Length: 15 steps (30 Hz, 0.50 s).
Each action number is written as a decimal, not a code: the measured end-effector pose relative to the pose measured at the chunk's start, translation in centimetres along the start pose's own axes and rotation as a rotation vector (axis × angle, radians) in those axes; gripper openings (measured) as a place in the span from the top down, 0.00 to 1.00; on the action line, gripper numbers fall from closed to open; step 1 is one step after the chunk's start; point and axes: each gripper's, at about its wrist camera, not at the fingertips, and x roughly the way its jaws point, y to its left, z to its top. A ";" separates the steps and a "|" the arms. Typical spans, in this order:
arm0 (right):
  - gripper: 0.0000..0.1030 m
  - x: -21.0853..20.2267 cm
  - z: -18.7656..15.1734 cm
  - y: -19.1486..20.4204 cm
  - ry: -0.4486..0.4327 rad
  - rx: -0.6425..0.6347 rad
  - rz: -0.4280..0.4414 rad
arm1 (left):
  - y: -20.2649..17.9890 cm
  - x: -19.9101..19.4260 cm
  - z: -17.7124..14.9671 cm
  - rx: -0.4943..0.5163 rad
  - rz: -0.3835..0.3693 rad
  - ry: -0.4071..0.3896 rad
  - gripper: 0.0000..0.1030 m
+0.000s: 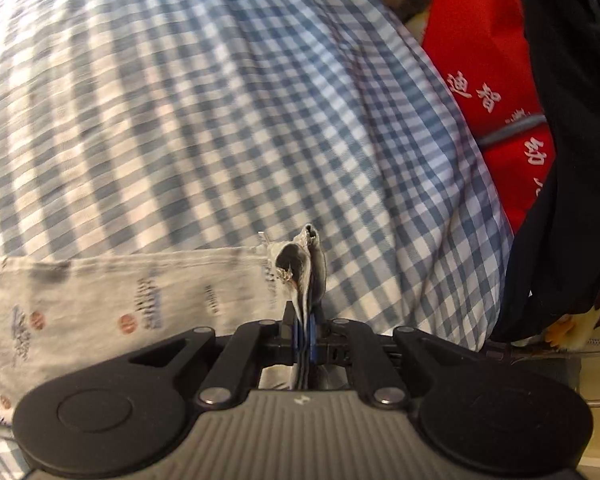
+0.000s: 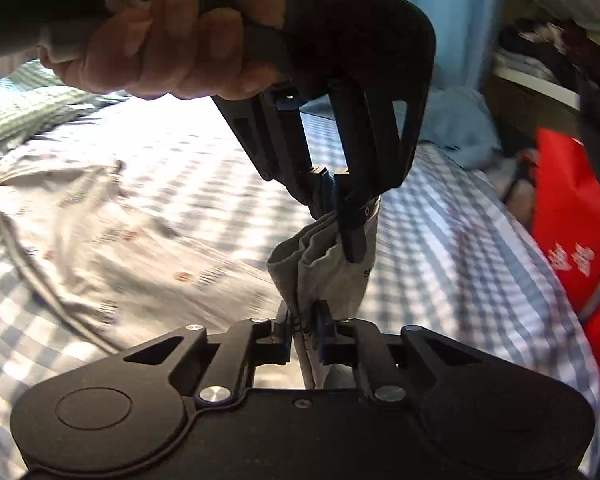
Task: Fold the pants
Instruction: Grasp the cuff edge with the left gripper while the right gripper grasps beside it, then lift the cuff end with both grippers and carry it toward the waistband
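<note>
The pants [image 1: 100,300] are light grey with small printed marks and lie on a blue-and-white checked bedsheet [image 1: 220,100]. My left gripper [image 1: 305,320] is shut on a bunched edge of the pants, which sticks up between its fingers. In the right wrist view the pants [image 2: 112,232] spread to the left over the bed. My right gripper [image 2: 306,328] is shut on the same bunched edge. The left gripper [image 2: 340,216] shows there too, held by a hand just beyond, clamping the fabric a short way further along.
A red bag with white characters [image 1: 488,68] stands at the bed's right edge, also in the right wrist view [image 2: 572,220]. A dark garment [image 1: 572,120] hangs at right. A green checked pillow [image 2: 24,112] lies far left. A blue cloth [image 2: 456,128] and shelves [image 2: 540,76] lie beyond.
</note>
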 end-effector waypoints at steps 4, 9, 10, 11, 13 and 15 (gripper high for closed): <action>0.92 0.0 1.7 3.0 -0.013 -0.045 0.097 | 4.4 -2.1 -1.6 -0.035 0.012 -0.021 0.95; 0.92 1.5 3.3 7.2 0.038 -0.075 0.193 | 9.7 -2.6 -2.9 -0.065 0.031 -0.024 0.95; 0.92 2.0 3.5 8.0 0.057 -0.079 0.206 | 10.6 -2.5 -3.2 -0.063 0.035 -0.026 0.95; 0.92 2.4 3.5 8.9 0.076 -0.081 0.218 | 11.5 -2.3 -3.4 -0.061 0.038 -0.028 0.95; 0.92 3.4 3.5 10.3 0.108 -0.089 0.230 | 13.1 -1.8 -3.9 -0.060 0.043 -0.029 0.95; 0.92 4.3 3.4 11.7 0.139 -0.095 0.232 | 14.4 -1.0 -4.3 -0.061 0.050 -0.024 0.95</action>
